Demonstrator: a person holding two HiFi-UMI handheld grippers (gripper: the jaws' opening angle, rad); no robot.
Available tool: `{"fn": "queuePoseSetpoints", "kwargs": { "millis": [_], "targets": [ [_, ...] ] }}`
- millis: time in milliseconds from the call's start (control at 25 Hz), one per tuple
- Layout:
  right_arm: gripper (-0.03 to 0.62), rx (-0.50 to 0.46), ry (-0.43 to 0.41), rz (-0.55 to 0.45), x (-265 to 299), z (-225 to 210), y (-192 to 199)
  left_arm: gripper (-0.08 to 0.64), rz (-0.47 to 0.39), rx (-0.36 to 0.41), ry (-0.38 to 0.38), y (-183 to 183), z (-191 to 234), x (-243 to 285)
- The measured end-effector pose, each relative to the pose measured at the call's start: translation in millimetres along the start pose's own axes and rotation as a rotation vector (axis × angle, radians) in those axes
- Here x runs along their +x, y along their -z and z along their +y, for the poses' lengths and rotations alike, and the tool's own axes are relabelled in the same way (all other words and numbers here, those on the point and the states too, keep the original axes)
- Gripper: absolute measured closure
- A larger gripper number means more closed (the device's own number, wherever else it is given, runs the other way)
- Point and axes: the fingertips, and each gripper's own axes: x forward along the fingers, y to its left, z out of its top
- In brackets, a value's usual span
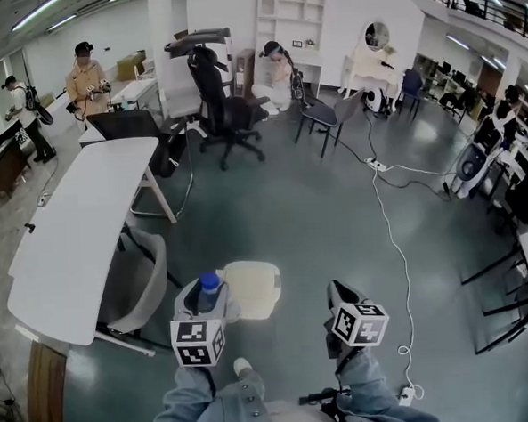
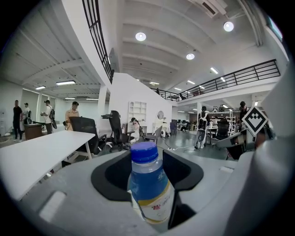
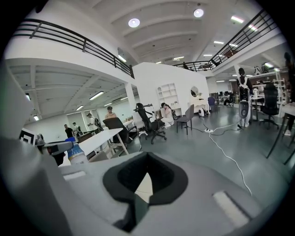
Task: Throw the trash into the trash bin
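Recorded 1 blue-capped plastic bottle point(image 2: 150, 189), pinched at its labelled body by the left gripper point(image 2: 147, 161), judged light, slick, crushable; right gripper point(image 3: 146, 157) pressed together, empty.

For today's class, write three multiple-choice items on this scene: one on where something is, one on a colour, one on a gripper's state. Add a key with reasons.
1. Where is the cream bin?
A. on the white table
B. on the floor
C. on a chair

2. What colour is the cap of the bottle?
A. red
B. blue
C. green

3. The left gripper is:
A. open and empty
B. shut on a cable
C. shut on the bottle

Key:
1. B, the head view shows it standing on the floor.
2. B, the cap shows blue in the left gripper view.
3. C, the bottle sits upright, gripped between its jaws.
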Motion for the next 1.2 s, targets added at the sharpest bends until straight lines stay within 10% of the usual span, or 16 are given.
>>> {"fn": "queuePoseSetpoints", "kwargs": {
  "millis": [640,1200],
  "targets": [
    [0.589,-0.037,-0.015,0.022,170.7,4.9,-81.0,0.338,0.0,-0.078,-0.014,-36.2,95.1,157.9],
    [0.589,-0.08,-0.117,0.078,247.5,-38.3,-110.1,0.337,0.059,-0.072,-0.081,-24.8,80.0,215.0]
  ]
}}
